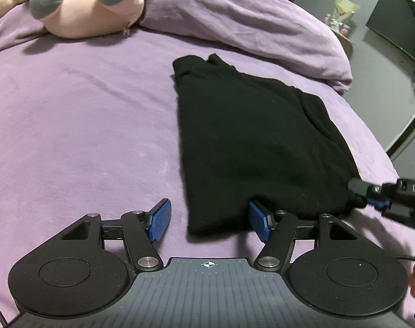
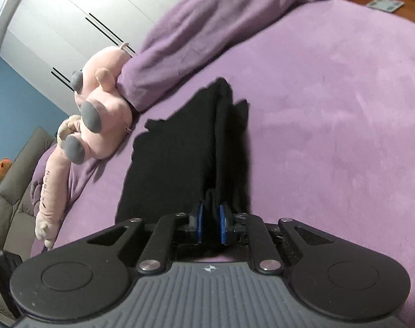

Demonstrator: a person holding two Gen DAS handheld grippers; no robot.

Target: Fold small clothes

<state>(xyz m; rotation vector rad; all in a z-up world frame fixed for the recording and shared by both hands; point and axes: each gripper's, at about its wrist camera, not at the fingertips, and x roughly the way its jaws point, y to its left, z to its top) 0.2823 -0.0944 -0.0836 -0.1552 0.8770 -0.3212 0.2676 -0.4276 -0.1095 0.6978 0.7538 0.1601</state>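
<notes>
A black garment lies folded lengthwise on the purple bed. My left gripper is open, its blue pads on either side of the garment's near left corner, the right pad tucked under the cloth edge. My right gripper is shut on the garment's near edge and holds a fold of it raised a little. In the left wrist view the right gripper pinches the garment's near right corner.
A pink plush toy lies at the far left of the bed, also in the right wrist view. A bunched purple duvet lies along the far side. The bed's right edge, a grey wall and a dark screen are at right.
</notes>
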